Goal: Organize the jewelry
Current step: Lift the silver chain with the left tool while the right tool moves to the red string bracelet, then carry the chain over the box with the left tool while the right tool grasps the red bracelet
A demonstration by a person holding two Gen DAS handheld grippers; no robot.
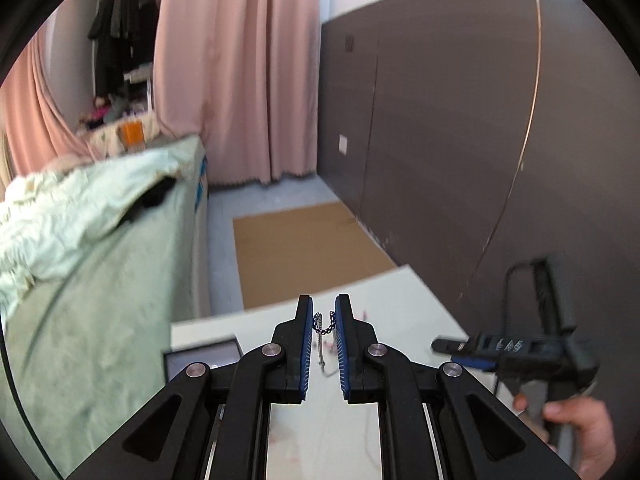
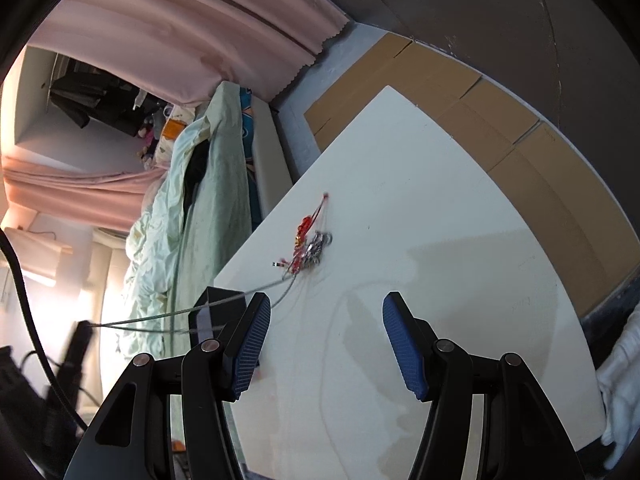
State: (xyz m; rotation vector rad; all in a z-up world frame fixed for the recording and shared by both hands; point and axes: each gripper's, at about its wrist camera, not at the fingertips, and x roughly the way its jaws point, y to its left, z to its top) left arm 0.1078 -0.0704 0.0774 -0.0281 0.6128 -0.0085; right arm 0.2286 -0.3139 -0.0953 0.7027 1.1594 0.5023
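In the left wrist view my left gripper [image 1: 324, 316] holds a thin silver chain [image 1: 321, 338] between its blue pads; the chain droops from the tips toward the white table [image 1: 400, 304]. In the right wrist view the same chain [image 2: 224, 305] stretches taut from a tangled pile of red and silver jewelry [image 2: 310, 246] leftward to the blurred left gripper [image 2: 78, 340]. My right gripper [image 2: 326, 320] is open and empty, above the table short of the pile. It also shows in the left wrist view [image 1: 460, 350]. A dark jewelry box [image 1: 204, 358] sits at the table's left edge.
A bed with pale green bedding [image 1: 88, 240] stands left of the table. Flat cardboard [image 1: 304, 248] lies on the floor beyond it, by a dark wall [image 1: 460, 140]. Pink curtains [image 1: 236, 72] hang behind. White cloth [image 2: 622, 380] lies at the table's right edge.
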